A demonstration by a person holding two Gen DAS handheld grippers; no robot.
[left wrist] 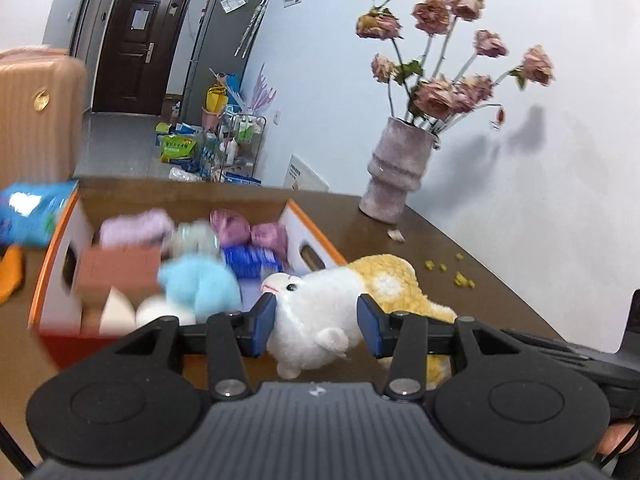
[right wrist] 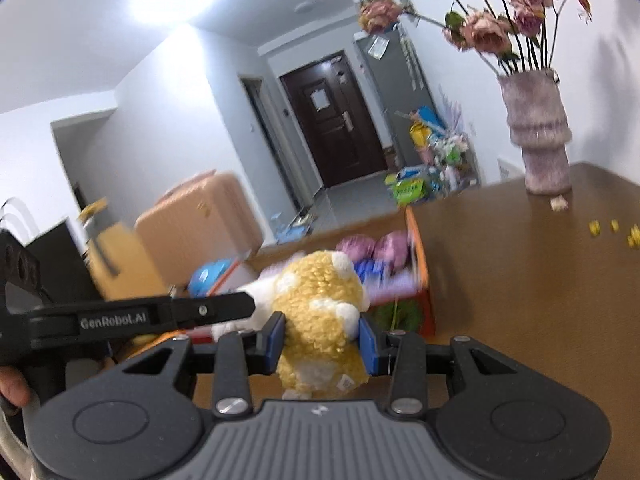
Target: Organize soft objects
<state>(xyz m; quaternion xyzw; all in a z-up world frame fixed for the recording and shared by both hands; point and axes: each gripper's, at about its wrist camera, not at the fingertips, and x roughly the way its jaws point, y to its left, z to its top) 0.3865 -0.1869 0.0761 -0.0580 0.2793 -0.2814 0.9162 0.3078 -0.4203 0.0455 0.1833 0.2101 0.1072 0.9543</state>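
Two hand-held tools share one plush toy (left wrist: 320,312) above the brown counter (right wrist: 520,280): the left tool (left wrist: 316,322) is clamped on the white head end, the right tool (right wrist: 320,344) on the curly yellow back end, blue pads pressed into the fur on both sides. The toy hangs between them just to the near right of an open cardboard box (left wrist: 312,236), its orange-edged wall nearest the toy.

The box already holds a light blue plush (left wrist: 200,284), pink pouches (left wrist: 248,232), a blue packet (left wrist: 252,260) and other soft things, so room is tight. To finish well, I would keep both grips level so the toy does not twist, carry it left over the orange wall with clearance, and lower it onto the free patch near the blue packet before letting go, one end at a time.

A vase (left wrist: 396,172) of dried flowers stands well apart at the far right, and yellow crumbs (left wrist: 460,278) lie on the counter.
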